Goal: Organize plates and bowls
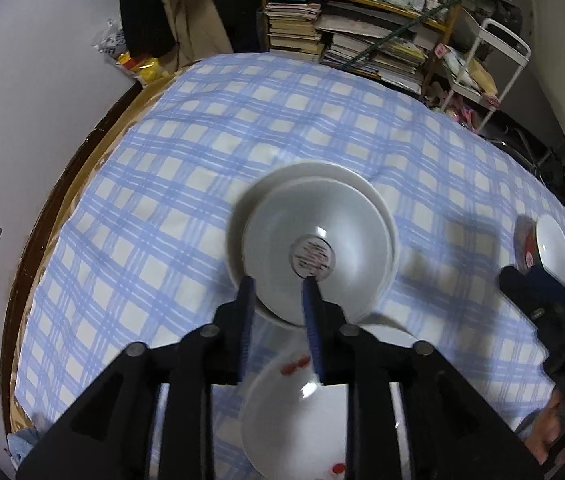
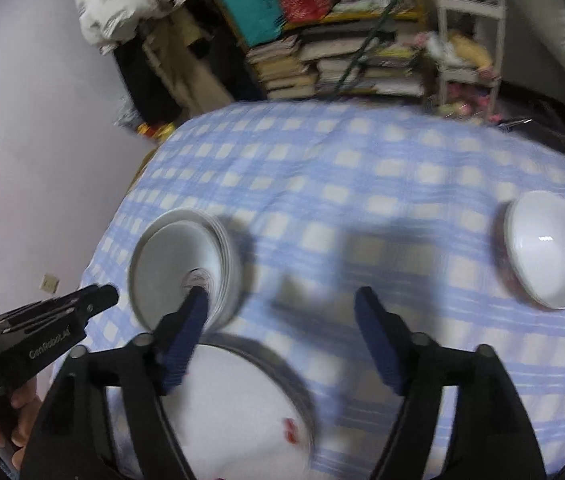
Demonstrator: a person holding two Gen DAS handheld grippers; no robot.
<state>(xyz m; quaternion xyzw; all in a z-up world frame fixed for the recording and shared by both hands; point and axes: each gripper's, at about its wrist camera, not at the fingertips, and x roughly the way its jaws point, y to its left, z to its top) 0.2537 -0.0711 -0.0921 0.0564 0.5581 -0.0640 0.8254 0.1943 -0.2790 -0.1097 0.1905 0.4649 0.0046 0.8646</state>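
The left tongs (image 1: 278,280) stand part open over the near rim of the stacked bowls (image 1: 314,240), gripping nothing that can be seen; the right tongs (image 2: 282,300) gape wide and empty above bare cloth. A red-dotted plate (image 1: 302,420) lies just below the bowls, and a lone bowl (image 2: 542,252) sits well apart to the right. Glazed ceramic like this is likely stiff, slippery and breakable, best pinched at the rim. The bench wears a soft blue checked cloth (image 1: 162,168); crowded bookshelves (image 1: 342,40) stand behind.
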